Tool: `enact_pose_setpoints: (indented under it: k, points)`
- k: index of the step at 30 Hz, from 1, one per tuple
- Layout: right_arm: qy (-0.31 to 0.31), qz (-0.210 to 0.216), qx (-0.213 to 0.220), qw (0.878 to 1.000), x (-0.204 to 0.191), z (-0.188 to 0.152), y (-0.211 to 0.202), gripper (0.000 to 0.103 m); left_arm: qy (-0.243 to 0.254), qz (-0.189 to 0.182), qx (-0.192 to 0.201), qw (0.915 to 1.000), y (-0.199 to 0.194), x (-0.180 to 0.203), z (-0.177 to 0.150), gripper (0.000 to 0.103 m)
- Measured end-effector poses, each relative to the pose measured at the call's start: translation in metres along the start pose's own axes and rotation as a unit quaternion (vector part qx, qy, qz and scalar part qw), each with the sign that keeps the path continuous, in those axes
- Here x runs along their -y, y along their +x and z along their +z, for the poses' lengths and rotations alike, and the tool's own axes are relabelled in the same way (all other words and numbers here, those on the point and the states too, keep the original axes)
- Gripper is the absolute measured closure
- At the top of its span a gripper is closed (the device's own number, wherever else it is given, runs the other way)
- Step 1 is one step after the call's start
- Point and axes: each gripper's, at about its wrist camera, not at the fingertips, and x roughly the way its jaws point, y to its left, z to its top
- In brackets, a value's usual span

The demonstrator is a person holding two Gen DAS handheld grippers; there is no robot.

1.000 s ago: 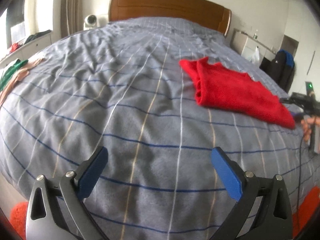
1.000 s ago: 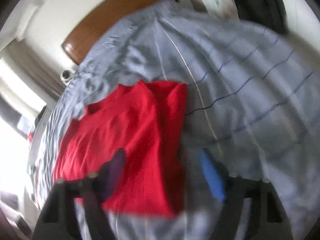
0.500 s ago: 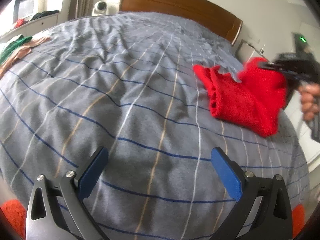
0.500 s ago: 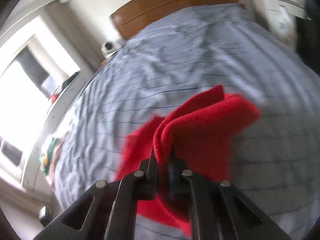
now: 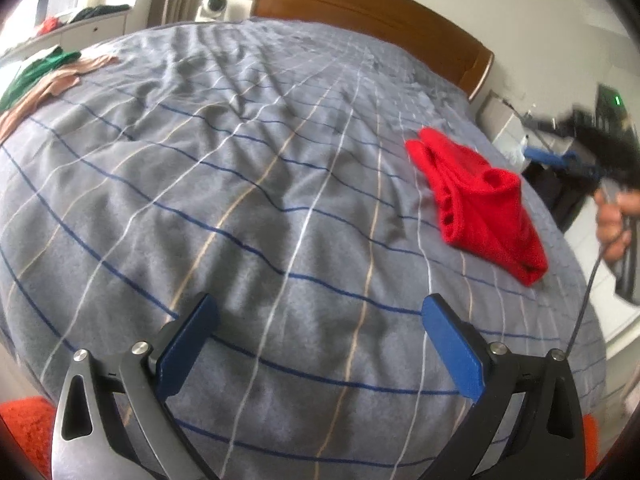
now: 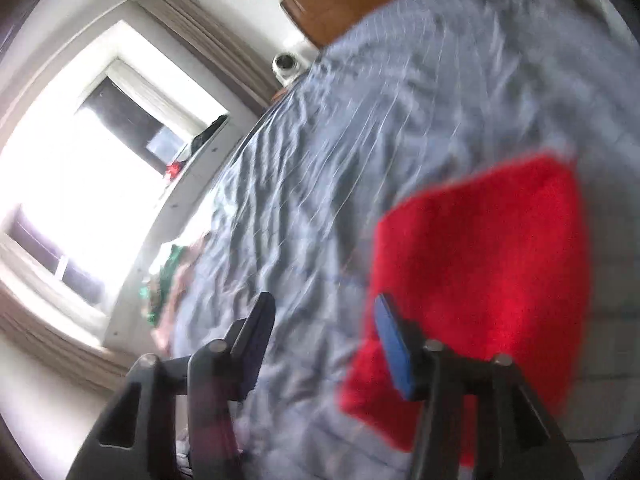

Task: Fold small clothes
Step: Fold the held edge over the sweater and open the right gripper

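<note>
My right claw [image 6: 320, 344] stands half spread with nothing between its pads; its jaws have just been opening, and the red garment [image 6: 480, 272] lies just ahead of it and to its right, loosely doubled on the bed [image 6: 400, 120]. My left claw [image 5: 316, 344] is spread wide and empty over bare quilt, with the garment [image 5: 476, 204] well ahead and off to its right.

The biggest risk, as I judge it, is the bed's near-right edge: the garment sits close to it, so a careless drag outward could pull it over the side. Ahead and to the left of both claws the quilt is broad and free, so that is where I should work.

Next, the fold itself looks puffy and uneven, with an open loop at the top layer; it may spring back or slump if I leave it so. A pad could also snag the rumpled quilt along with the cloth.

Smaller matters: the green and tan clothes [image 5: 44, 80] far to my left claw's left are well clear.
</note>
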Motion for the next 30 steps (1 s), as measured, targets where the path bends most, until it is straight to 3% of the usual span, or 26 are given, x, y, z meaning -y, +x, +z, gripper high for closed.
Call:
enact_pose_setpoints:
  k: [3, 8, 10, 12, 14, 17, 21, 22, 26, 30]
  points:
    - [-0.047, -0.077, -0.003, 0.996, -0.001, -0.014, 0.003, 0.052, -0.009, -0.002, -0.001, 1.0, 0.0, -0.001, 0.0, 0.001]
    - [-0.135, -0.06, -0.05, 0.988, -0.037, -0.075, 0.06, 0.066, 0.01, 0.011, -0.001, 0.9999, -0.001, 0.005, -0.005, 0.001]
    - [-0.181, -0.09, -0.077, 0.976, -0.053, -0.1, 0.088, 0.066, 0.017, 0.017, -0.001, 0.9997, -0.002, 0.005, -0.007, 0.001]
    - [-0.217, -0.119, -0.055, 0.967, -0.066, -0.111, 0.084, 0.066, 0.02, 0.021, 0.001, 0.9996, -0.005, 0.004, -0.008, 0.001]
    - [-0.212, -0.12, -0.034, 0.969, -0.067, -0.108, 0.065, 0.066, 0.018, 0.02, 0.003, 0.9996, -0.007, 0.0, -0.008, 0.001]
    - [-0.204, -0.123, 0.014, 0.971, -0.068, -0.101, 0.016, 0.057, 0.004, 0.016, 0.004, 0.9999, -0.008, -0.006, -0.006, 0.001]
    - [-0.165, -0.177, 0.064, 0.968, -0.038, -0.101, -0.029, 0.054, -0.008, 0.008, 0.001, 0.9999, -0.007, -0.007, -0.004, 0.001]
    - [-0.151, -0.184, 0.06, 0.969, -0.028, -0.103, -0.032, 0.054, -0.006, 0.006, 0.0, 1.0, -0.006, -0.005, -0.004, 0.001]
    - [-0.076, -0.186, -0.027, 0.979, 0.016, -0.124, 0.0, 0.054, 0.01, 0.009, -0.002, 0.9999, -0.005, 0.006, -0.008, 0.001]
    - [-0.089, -0.179, -0.003, 0.98, 0.001, -0.153, -0.014, 0.051, 0.023, 0.016, 0.001, 0.9996, -0.007, 0.011, -0.01, 0.001]
